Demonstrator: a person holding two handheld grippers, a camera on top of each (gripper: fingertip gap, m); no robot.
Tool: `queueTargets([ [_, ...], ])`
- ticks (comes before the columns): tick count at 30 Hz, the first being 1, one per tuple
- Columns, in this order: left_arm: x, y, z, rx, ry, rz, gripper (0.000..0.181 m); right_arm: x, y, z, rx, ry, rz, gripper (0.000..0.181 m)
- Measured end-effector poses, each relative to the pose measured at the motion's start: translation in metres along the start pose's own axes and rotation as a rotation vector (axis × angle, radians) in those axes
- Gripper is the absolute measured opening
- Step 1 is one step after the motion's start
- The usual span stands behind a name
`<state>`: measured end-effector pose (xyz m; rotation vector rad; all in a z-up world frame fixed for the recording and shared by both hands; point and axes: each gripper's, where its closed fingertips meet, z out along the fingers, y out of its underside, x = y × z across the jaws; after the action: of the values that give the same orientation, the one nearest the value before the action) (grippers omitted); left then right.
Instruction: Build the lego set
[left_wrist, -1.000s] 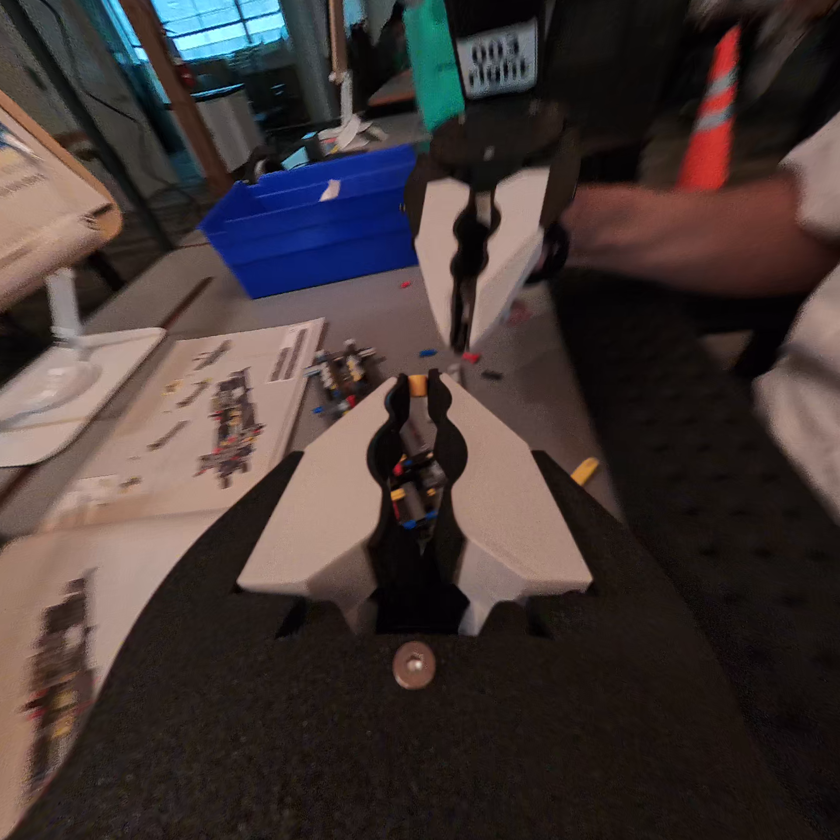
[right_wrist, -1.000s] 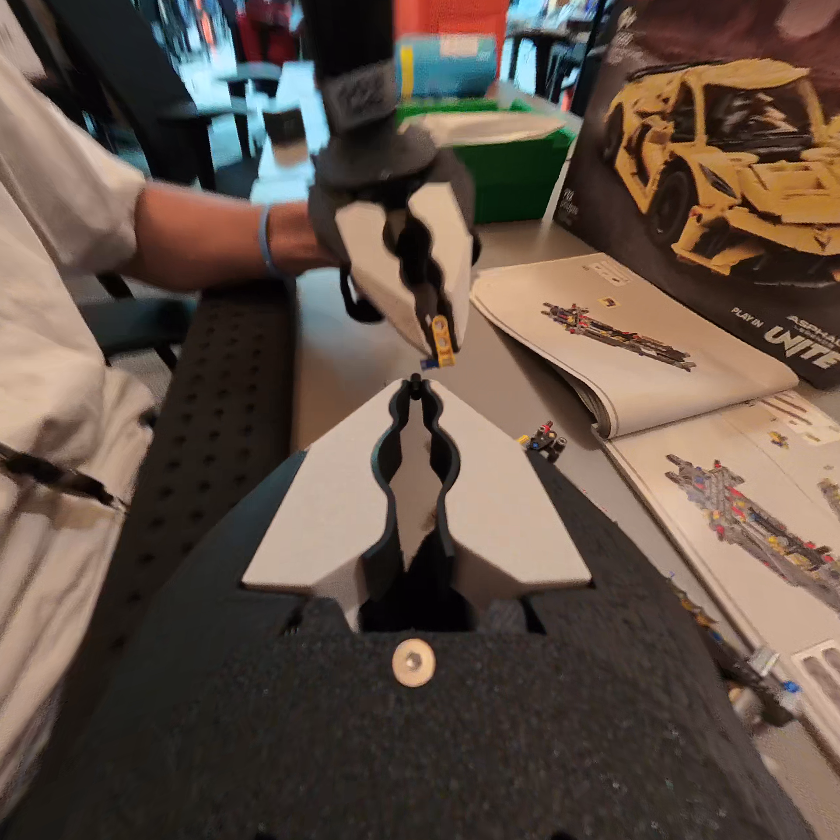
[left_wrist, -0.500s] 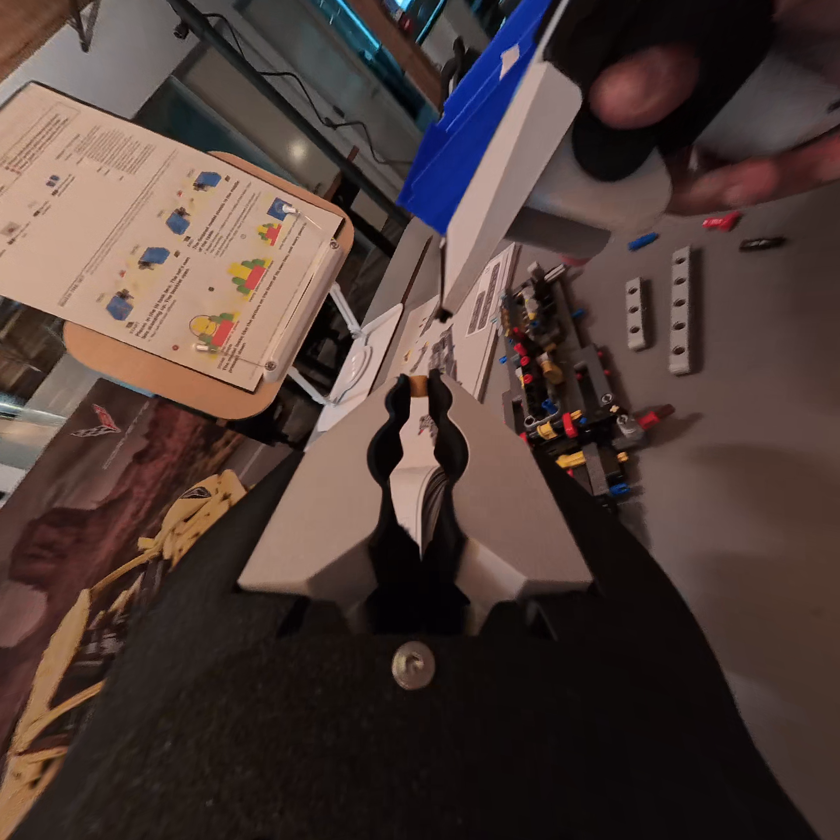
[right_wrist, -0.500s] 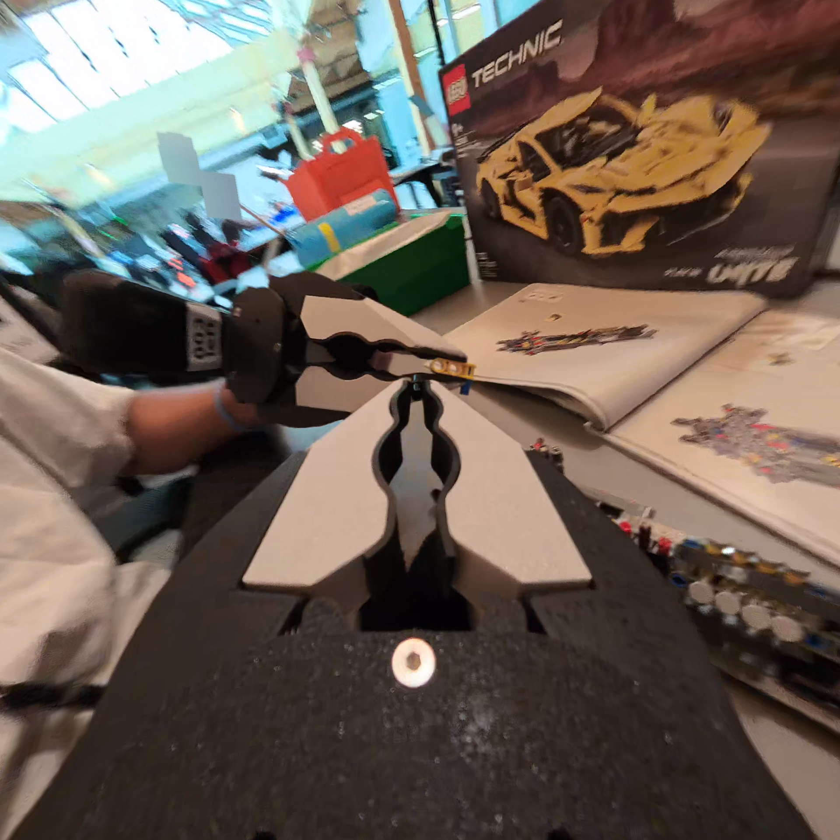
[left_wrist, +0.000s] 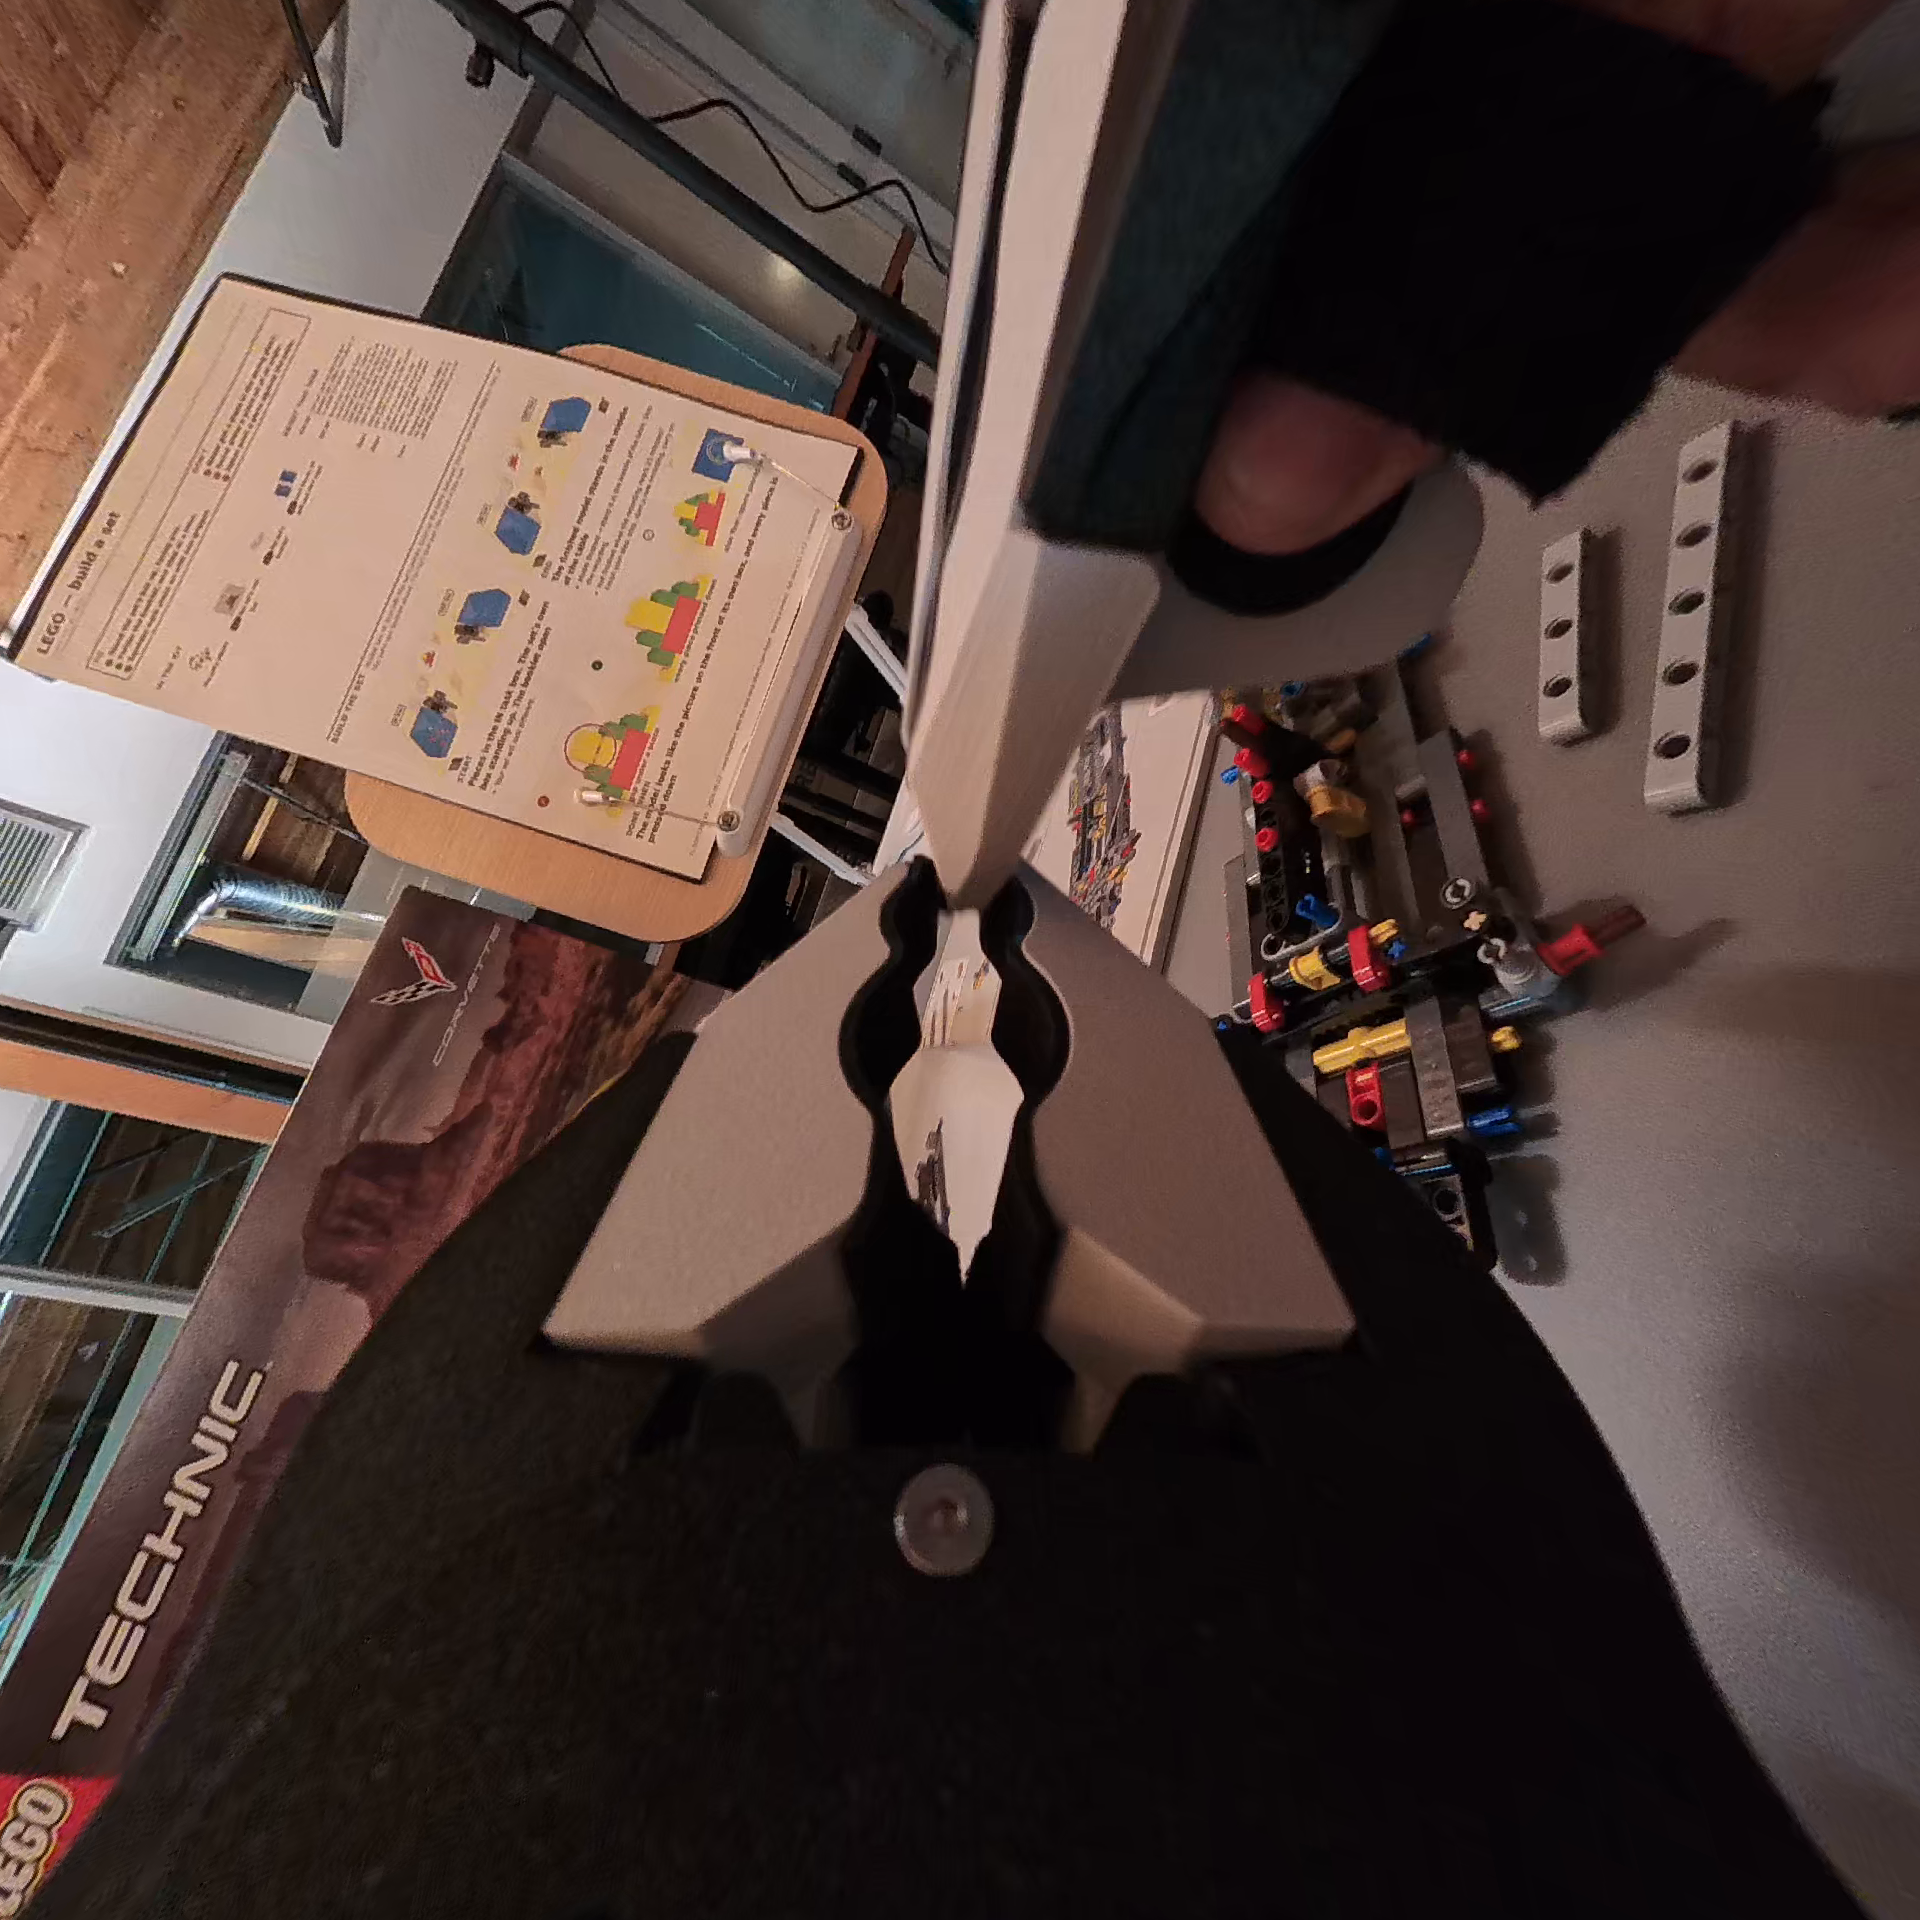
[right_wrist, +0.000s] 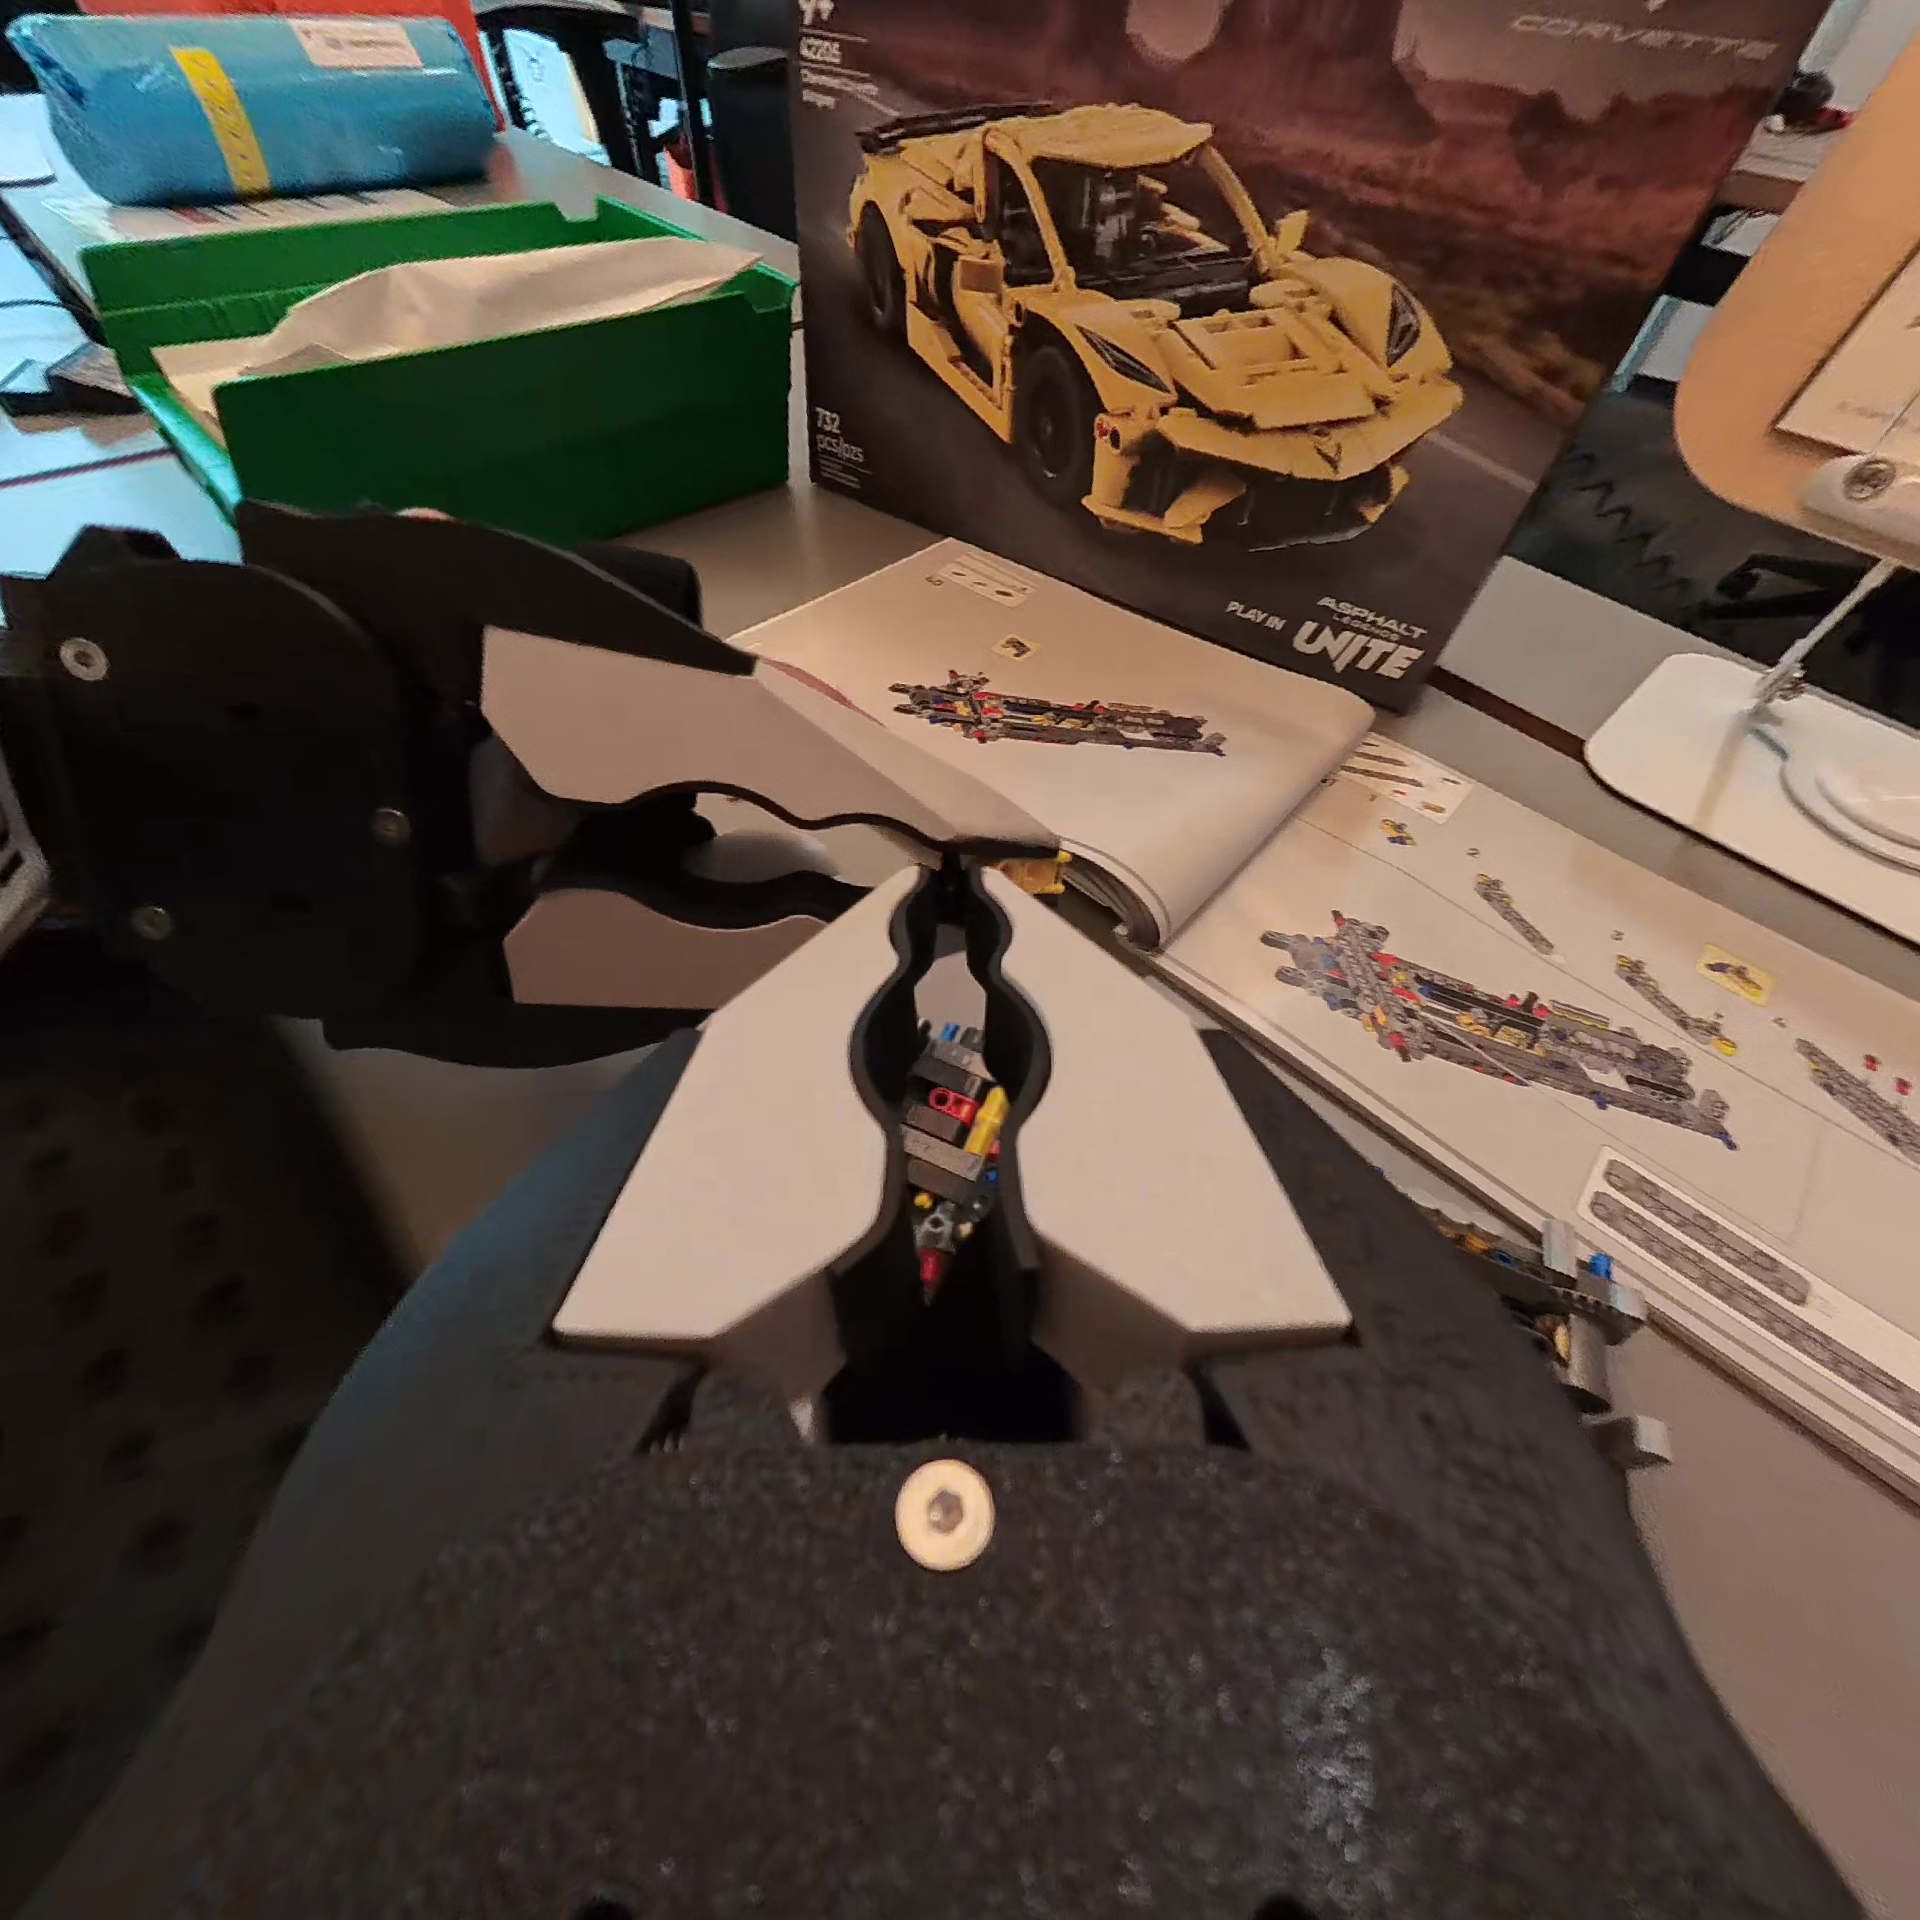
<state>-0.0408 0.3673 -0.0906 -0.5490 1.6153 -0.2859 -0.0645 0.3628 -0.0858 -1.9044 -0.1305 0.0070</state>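
Observation:
My left gripper (left_wrist: 961, 912) is shut. In the right wrist view it (right_wrist: 1023, 844) comes in from the left, lying on its side, and pinches a small yellow lego piece (right_wrist: 1042, 871) at its tips. My right gripper (right_wrist: 945, 883) is shut on a small black pin, which touches the yellow piece. In the left wrist view the right gripper (left_wrist: 971, 868) comes down from above onto my left fingertips and hides both pieces. The part-built chassis (left_wrist: 1382, 977) lies on the grey table to the right.
Two grey beams (left_wrist: 1579, 634) lie beyond the chassis. An open instruction manual (right_wrist: 1195, 790) and the set's box (right_wrist: 1143, 312) lie ahead of the right gripper. A green bin (right_wrist: 468, 416) stands at the far left, and a sheet on a white stand (left_wrist: 468, 582) at the back.
The two grippers have closed in until their tips meet. My left gripper has rolled onto its side. Both stay shut on their pieces.

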Motion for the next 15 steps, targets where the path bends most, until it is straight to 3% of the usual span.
queueTargets([
  [2, -0.001, 0.002, 0.000, 0.003, -0.004, 0.000, 0.006, 0.015, -0.002, -0.005, 0.009, 0.075, -0.010, 0.003],
  [5, -0.003, 0.000, -0.001, 0.001, 0.000, -0.028, 0.006, 0.020, -0.005, -0.010, 0.032, 0.006, 0.067, 0.004],
  [9, -0.003, 0.002, 0.001, -0.009, -0.017, -0.008, 0.006, 0.000, -0.001, -0.008, -0.029, -0.122, 0.100, 0.004],
  [15, -0.005, -0.006, -0.001, -0.010, -0.092, 0.103, 0.007, -0.008, -0.004, -0.001, -0.027, -0.094, 0.088, 0.003],
])
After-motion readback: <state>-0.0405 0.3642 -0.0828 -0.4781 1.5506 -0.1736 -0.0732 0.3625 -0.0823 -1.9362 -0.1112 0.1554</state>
